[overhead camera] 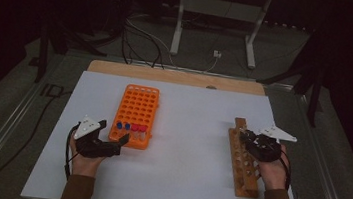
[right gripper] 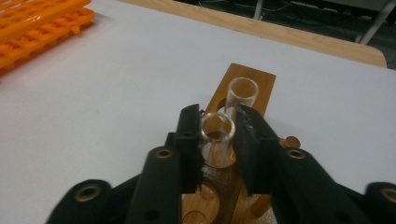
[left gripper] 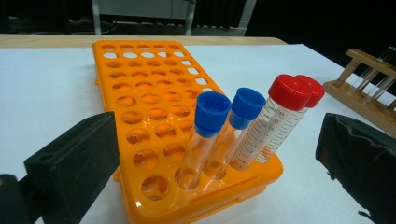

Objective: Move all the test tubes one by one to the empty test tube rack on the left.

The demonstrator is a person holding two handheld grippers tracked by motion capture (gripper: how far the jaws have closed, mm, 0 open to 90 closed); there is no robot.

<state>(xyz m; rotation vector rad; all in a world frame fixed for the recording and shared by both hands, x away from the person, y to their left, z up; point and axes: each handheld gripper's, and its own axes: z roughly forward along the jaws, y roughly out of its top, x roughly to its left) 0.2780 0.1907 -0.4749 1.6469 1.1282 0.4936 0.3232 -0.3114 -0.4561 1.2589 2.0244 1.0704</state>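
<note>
The right hand-held gripper (right gripper: pixel 218 135) is clamped on a clear glass tube (right gripper: pixel 217 130) standing in the wooden rack (overhead camera: pixel 242 160) at the right side of the desk (overhead camera: pixel 182 165). A second glass tube (right gripper: pixel 242 93) stands in the hole just beyond it (both are uncapped). The left hand-held gripper (overhead camera: pixel 112 133) is held with its jaws apart, nothing between them, at the near end of the orange rack (left gripper: pixel 154 112). Two blue-capped tubes (left gripper: pixel 211 116) and two red-capped tubes (left gripper: pixel 289 100) stand in that rack's near rows.

Overhead forward-down — two close tongs-mounted views
</note>
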